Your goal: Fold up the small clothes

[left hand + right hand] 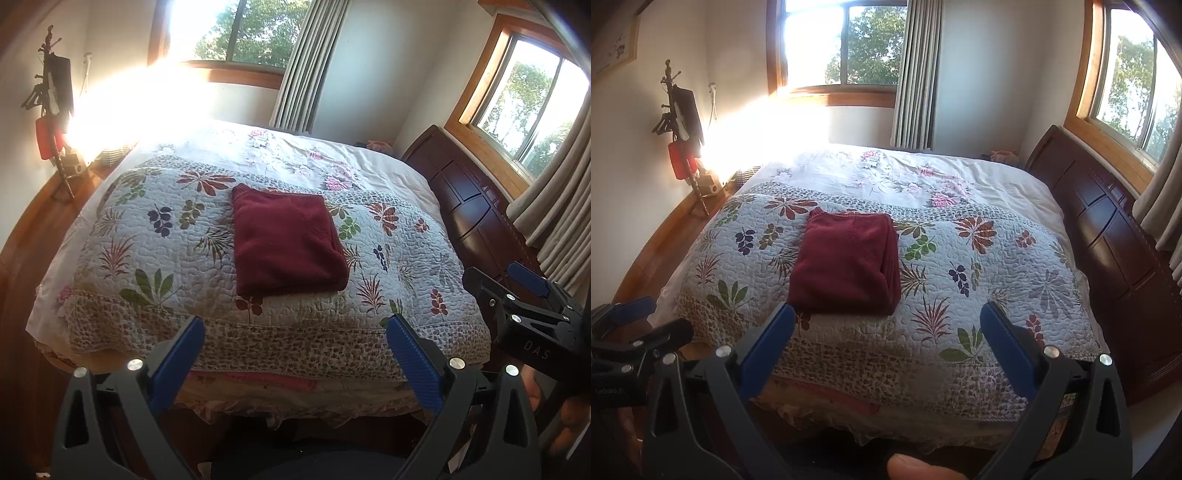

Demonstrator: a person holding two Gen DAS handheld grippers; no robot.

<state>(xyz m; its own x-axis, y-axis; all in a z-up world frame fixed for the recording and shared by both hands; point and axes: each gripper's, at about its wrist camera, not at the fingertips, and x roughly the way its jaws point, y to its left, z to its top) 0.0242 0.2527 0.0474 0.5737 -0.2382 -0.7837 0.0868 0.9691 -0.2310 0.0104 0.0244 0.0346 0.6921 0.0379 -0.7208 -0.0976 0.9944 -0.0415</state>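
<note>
1. Holding both tools back at the near edge of the bed, left tool and right tool both spread wide, nothing in either.
2. Red cloth lies already folded on the quilt, straight ahead, well apart from both.
3. Its long side runs away from me; from the right tool it sits slightly left, so neither is clearly nearer.

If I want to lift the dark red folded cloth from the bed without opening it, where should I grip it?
Probably the near right corner of the dark red folded fleece cloth, coming from the bed's near edge. The layers seem to meet there in a thick rounded fold, so one pinch may catch them all. Both the left gripper and the right gripper are open, short of it.
</note>
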